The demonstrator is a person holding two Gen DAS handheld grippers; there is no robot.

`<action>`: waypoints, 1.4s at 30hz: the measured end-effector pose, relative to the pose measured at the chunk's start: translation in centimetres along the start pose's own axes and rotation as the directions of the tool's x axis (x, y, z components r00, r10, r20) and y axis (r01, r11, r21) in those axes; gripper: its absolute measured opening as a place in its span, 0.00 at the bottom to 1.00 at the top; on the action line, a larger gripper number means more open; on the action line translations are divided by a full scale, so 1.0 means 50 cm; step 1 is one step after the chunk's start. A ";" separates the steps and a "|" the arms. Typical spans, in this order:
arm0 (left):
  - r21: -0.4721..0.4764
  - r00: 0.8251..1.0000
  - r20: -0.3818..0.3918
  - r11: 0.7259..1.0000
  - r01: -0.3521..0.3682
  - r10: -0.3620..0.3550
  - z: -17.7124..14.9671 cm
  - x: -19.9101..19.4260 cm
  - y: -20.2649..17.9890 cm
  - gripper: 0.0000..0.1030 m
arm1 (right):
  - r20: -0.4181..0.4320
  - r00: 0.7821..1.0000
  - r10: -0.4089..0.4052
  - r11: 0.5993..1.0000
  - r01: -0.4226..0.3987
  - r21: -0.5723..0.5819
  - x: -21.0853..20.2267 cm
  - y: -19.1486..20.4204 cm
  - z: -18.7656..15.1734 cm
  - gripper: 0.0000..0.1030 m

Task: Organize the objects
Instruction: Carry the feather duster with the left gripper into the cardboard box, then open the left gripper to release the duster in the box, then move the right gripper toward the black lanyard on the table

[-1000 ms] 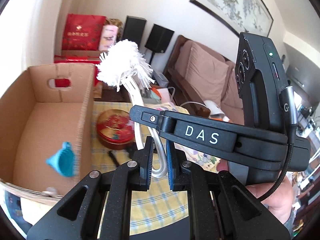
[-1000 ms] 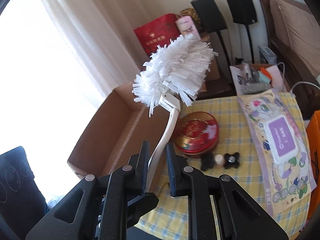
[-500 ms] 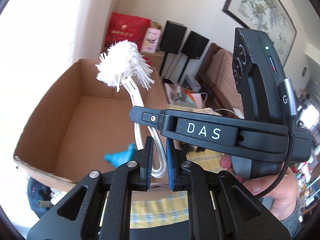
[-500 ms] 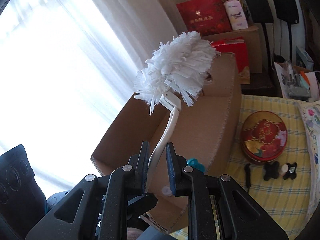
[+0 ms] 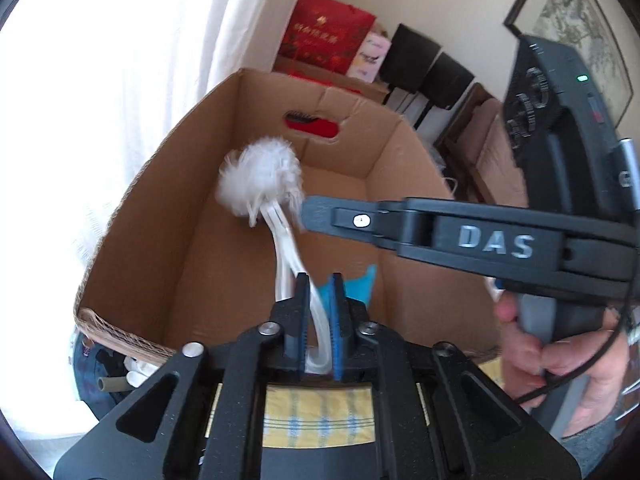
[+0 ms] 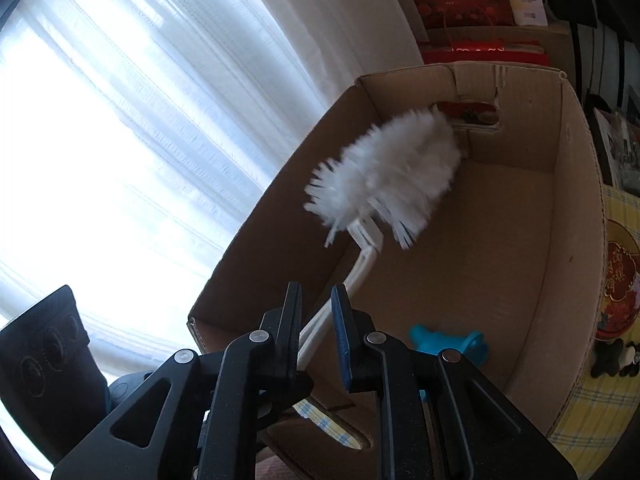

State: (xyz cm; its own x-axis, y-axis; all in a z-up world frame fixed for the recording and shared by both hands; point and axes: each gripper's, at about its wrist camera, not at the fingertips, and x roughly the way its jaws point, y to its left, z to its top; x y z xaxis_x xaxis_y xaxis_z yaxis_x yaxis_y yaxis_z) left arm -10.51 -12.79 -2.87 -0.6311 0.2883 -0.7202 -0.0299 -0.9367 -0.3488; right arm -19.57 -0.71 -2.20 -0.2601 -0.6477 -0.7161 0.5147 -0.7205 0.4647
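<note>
Both claws (image 5: 319, 280) (image 6: 316, 300) clamp one duster (image 6: 384, 176) over one box (image 6: 540, 280).

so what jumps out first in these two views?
The fluffy white duster, its head hanging over the open cardboard box, its white handle clamped by both the left gripper and the right gripper. Next, the teal funnel lying on the box floor.

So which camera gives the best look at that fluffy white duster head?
The right wrist view: the duster head appears large and side-on over the cardboard box. In the left wrist view it is smaller, end-on and blurred, beside the other gripper's black arm.
</note>
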 end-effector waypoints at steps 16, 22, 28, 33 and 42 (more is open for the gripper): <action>-0.051 0.998 0.062 0.998 -0.021 0.024 0.019 -0.021 0.030 0.69 | 0.072 0.990 -0.124 0.992 0.125 -0.014 -0.086 -0.036 -0.022 0.41; -0.032 0.998 0.050 0.999 0.025 -0.023 0.019 -0.019 -0.009 0.79 | 0.108 0.976 -0.190 0.980 0.194 -0.031 -0.141 -0.044 -0.049 0.57; 0.007 0.997 0.051 0.999 0.053 -0.054 0.012 -0.018 -0.055 0.83 | 0.150 0.956 -0.252 0.965 0.260 -0.031 -0.198 -0.066 -0.074 0.71; 0.050 0.994 0.081 0.997 0.063 -0.067 0.012 -0.029 -0.098 0.90 | 0.159 0.943 -0.293 0.955 0.295 0.008 -0.242 -0.108 -0.097 0.75; 0.079 0.992 0.077 0.993 0.090 -0.096 0.015 -0.020 -0.155 0.99 | 0.165 0.923 -0.347 0.938 0.340 0.070 -0.293 -0.174 -0.121 0.85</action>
State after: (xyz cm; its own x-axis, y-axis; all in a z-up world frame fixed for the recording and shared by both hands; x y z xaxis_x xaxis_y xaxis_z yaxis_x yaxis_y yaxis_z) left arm -10.22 -5.99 1.00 -0.6834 0.3606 -0.6348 -0.1473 -0.9197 -0.3640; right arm -15.28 16.53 1.08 -0.5537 -0.3887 -0.7364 0.3373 -0.9133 0.2285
